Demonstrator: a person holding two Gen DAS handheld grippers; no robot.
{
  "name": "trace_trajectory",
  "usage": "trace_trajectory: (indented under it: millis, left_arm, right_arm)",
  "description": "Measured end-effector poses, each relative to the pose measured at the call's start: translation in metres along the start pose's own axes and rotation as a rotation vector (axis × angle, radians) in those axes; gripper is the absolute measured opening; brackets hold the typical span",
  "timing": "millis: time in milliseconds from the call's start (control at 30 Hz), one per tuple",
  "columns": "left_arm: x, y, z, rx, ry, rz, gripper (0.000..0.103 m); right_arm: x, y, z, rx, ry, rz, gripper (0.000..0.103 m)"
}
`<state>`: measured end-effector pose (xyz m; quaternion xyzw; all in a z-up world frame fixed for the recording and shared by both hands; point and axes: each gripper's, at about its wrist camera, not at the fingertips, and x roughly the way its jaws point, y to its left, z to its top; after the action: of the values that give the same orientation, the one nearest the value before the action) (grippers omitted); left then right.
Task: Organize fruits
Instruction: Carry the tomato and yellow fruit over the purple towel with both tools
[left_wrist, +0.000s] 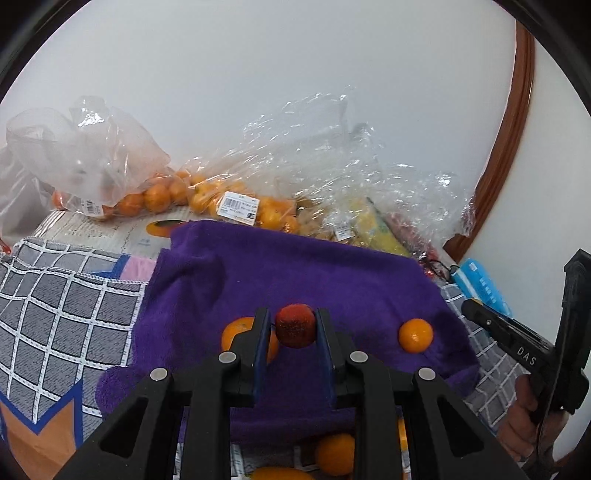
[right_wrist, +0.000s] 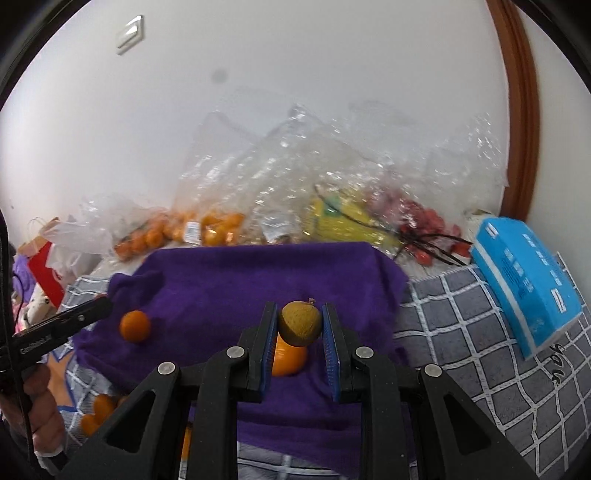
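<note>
A white wall (right_wrist: 295, 110) with a brown door frame (right_wrist: 517, 110) backs a checked cloth (right_wrist: 461, 325) — what lies under it I cannot tell. On it, a purple towel (left_wrist: 295, 266); behind, bags of fruit (left_wrist: 207, 192). Left claw (left_wrist: 291, 328) is clenched on a red fruit (left_wrist: 295, 325); right claw (right_wrist: 300, 325) grasps a kiwi (right_wrist: 299, 323) above an orange (right_wrist: 290, 360). Another orange (left_wrist: 415, 335) lies apart. Risk, I judge: round fruit rolling off the soft towel — or bruising under a tight squeeze.

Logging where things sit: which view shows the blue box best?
The right wrist view: the blue box lies whole on the checked cloth, printed face visible. The left wrist view catches only a sliver behind the right gripper.
</note>
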<state>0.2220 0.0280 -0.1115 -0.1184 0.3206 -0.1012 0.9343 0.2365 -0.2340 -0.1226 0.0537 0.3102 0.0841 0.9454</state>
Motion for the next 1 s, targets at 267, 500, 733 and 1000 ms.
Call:
trace_trajectory:
  millis: [267,500,733,1000]
  left_arm:
    - [0.010,0.004,-0.005,-0.023,0.035,-0.024,0.023]
    - [0.013,-0.002,-0.009,-0.006,0.053,-0.033,0.023]
    - [0.015,0.004,-0.008,-0.033,0.064,-0.028,0.023]
    - [0.018,0.004,-0.009,-0.023,0.079,-0.018,0.023]
  right_arm:
    - [0.014,-0.003,-0.008,-0.008,0.036,-0.030,0.024]
    - [0.022,-0.003,-0.011,0.000,0.059,-0.042,0.024]
    - [0.025,-0.002,-0.012,-0.002,0.072,-0.045,0.024]
    - [0.029,-0.002,-0.012,-0.003,0.093,-0.046,0.024]
